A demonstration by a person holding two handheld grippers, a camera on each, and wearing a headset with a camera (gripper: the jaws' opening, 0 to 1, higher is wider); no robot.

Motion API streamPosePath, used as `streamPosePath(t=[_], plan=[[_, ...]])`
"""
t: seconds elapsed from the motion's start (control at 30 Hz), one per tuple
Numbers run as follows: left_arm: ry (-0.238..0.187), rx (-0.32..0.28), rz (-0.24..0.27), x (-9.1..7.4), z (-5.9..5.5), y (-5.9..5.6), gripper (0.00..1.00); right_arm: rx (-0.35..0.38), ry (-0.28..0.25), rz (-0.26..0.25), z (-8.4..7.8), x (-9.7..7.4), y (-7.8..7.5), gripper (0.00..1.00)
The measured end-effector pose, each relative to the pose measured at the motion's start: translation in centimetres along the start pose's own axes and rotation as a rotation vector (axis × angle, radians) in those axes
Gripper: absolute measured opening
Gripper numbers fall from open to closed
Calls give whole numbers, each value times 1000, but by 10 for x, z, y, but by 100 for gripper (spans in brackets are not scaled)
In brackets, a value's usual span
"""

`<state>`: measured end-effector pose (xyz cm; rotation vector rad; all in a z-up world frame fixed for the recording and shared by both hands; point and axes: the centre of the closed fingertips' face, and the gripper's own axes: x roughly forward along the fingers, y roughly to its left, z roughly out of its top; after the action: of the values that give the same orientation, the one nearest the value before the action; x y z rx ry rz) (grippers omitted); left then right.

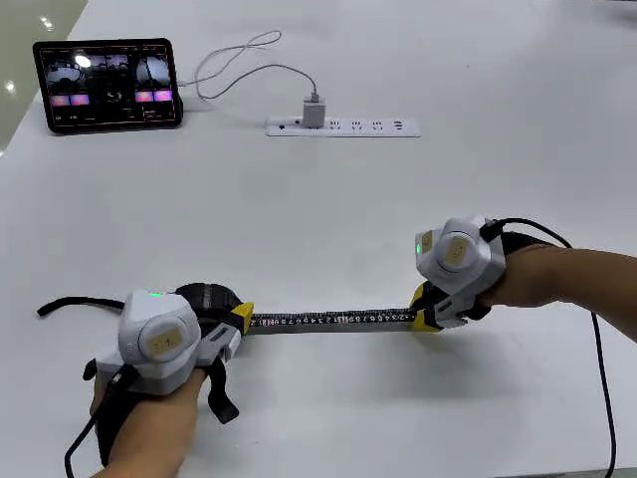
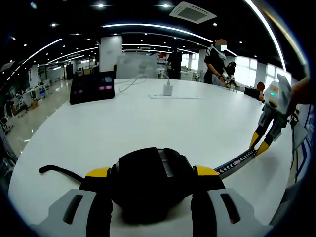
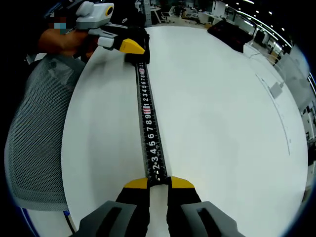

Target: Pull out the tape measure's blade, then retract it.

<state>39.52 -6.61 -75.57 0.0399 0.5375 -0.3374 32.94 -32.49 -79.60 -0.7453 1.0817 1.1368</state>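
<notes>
Gripping the black tape measure case, left gripper jaws clamp its sides; in head view the case is half hidden under it. Blade lies extended flat on white table — right gripper jaws pinched narrow on its tip, hook covered.

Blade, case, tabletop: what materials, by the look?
Blade: thin flat dark strip, matte, with white printed numerals. Likely coated steel, though the look alone can't confirm it.
Case: black, rounded, dull sheen. Probably plastic, maybe rubber-clad.
Tabletop: white, smooth, faint sheen. Looks like laminate or painted board.
</notes>
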Motion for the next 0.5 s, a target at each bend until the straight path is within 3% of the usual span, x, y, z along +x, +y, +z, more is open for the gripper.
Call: streamPosePath(t=[0.13, 0.2, 0.33, 0.5], plan=[[6, 1, -1, 0, 0, 0, 60, 25, 3, 1, 1, 0, 0, 8], [10, -1, -2, 0, -1, 0, 60, 114, -16, 15, 3, 1, 1, 8], [16, -10, -24, 1, -1, 1, 60, 72, -29, 16, 3, 1, 1, 8], [15, -2, -21, 1, -2, 0, 60, 34, -1, -5, 6, 2, 2, 9]])
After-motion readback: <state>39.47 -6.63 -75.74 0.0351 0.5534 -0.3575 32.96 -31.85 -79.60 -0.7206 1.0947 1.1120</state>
